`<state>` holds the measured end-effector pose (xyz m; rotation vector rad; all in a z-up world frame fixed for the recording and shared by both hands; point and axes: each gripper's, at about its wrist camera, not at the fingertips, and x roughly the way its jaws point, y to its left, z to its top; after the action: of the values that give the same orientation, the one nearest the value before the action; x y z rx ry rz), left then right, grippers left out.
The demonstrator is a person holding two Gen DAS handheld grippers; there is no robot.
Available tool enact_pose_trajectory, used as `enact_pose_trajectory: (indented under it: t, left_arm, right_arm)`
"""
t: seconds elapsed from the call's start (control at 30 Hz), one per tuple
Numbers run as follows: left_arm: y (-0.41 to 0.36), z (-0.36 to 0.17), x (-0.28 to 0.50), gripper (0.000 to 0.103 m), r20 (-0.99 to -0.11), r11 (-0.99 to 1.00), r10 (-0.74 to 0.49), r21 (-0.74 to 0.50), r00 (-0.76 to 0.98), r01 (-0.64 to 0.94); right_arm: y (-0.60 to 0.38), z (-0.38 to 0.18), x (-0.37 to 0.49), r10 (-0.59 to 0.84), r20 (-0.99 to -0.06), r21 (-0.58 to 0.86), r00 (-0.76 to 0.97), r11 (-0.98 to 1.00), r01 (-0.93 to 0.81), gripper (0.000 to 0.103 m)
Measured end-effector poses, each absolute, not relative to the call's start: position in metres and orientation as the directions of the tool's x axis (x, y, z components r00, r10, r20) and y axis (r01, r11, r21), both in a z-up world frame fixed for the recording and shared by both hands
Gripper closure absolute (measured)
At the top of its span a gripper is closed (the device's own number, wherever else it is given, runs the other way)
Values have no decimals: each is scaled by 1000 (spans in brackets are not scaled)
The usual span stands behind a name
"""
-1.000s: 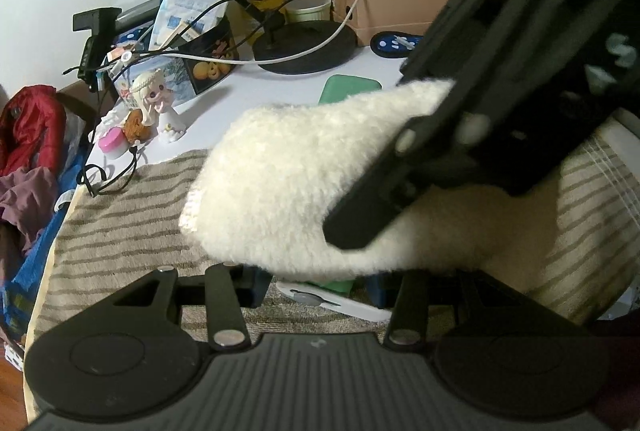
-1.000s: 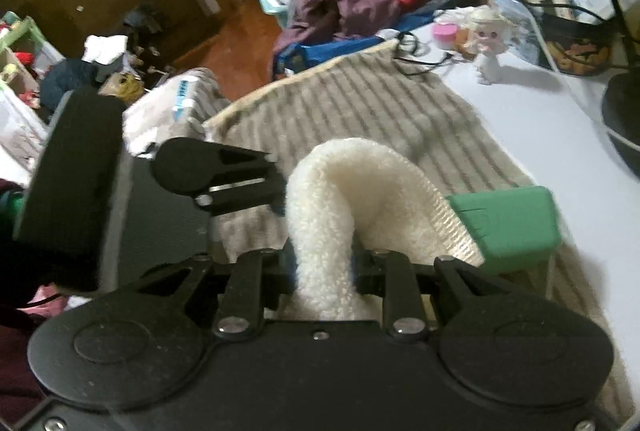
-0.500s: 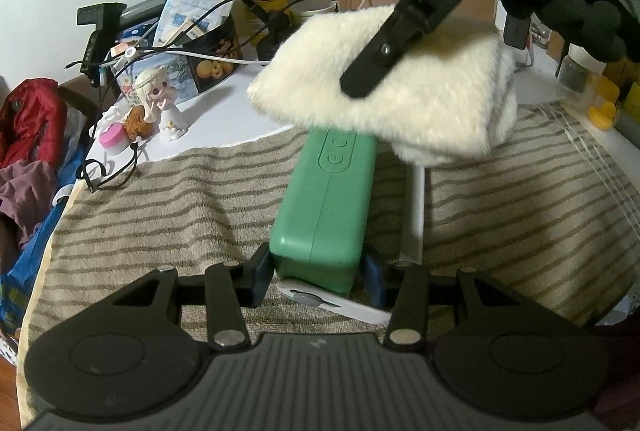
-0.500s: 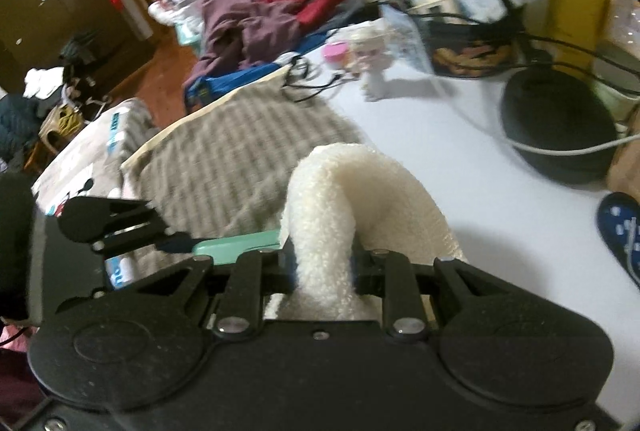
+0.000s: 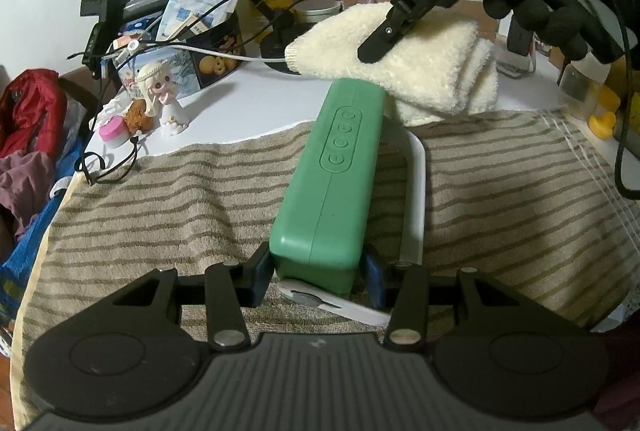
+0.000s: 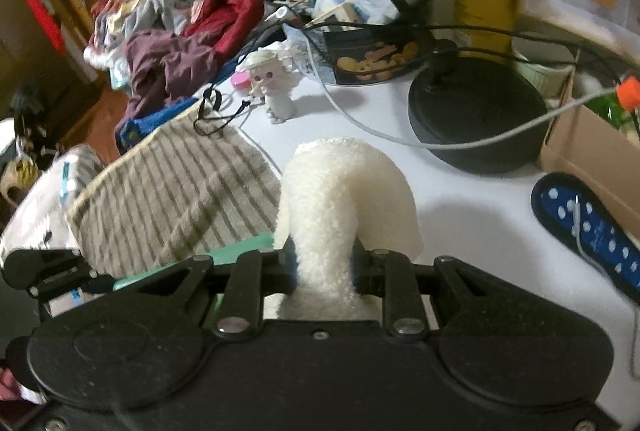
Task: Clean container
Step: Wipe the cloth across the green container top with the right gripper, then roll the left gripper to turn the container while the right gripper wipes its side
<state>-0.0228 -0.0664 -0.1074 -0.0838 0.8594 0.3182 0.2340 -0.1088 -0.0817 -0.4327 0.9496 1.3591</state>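
The green container (image 5: 328, 179) lies lengthwise on a white tray (image 5: 414, 191), which rests on a striped towel (image 5: 160, 207) spread over the bench (image 5: 248, 99). The towel likely serves as a soft, non-slip work surface.

The left gripper (image 5: 318, 273) clamps the near end of the container: its blue-padded fingers (image 5: 262, 271) press against both side walls, open only as wide as the box itself. This grip seems meant to pin the container so it cannot slide while it is wiped. The gripper points steeply down and forward along the box, low over the towel.

The right gripper (image 6: 324, 271) is closed tight on a folded cream cloth (image 6: 344, 191), with the fleece bulging up between the 2 fingers (image 6: 288, 271) and drooping forward. Pinching the cloth at its fold leaves a broad padded face free for rubbing. In the left view the cloth (image 5: 400, 63) hangs over the far end of the container, at or just past its edge; whether it touches the green top cannot be told. The gloved right hand (image 5: 552, 3) holds the tool from the upper right, angled down toward the box, with a green sleeve cuff at the wrist. Judging by this, the wiping stroke sits at the far end of the lid.
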Motion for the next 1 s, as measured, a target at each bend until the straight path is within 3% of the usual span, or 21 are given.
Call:
enact_pose_trajectory:
  t: [0.47, 1.0]
  left_arm:
    - [-45, -106, -27, 57, -768, 913, 178, -104, 615, -394]
    - [-8, -118, -49, 57, -728, 713, 26, -467, 685, -523]
  right_arm:
    - [-125, -84, 209, 681, -730, 307, -56, 254, -917, 82]
    - [-113, -92, 162, 684, -718, 313, -126, 156, -937, 82]
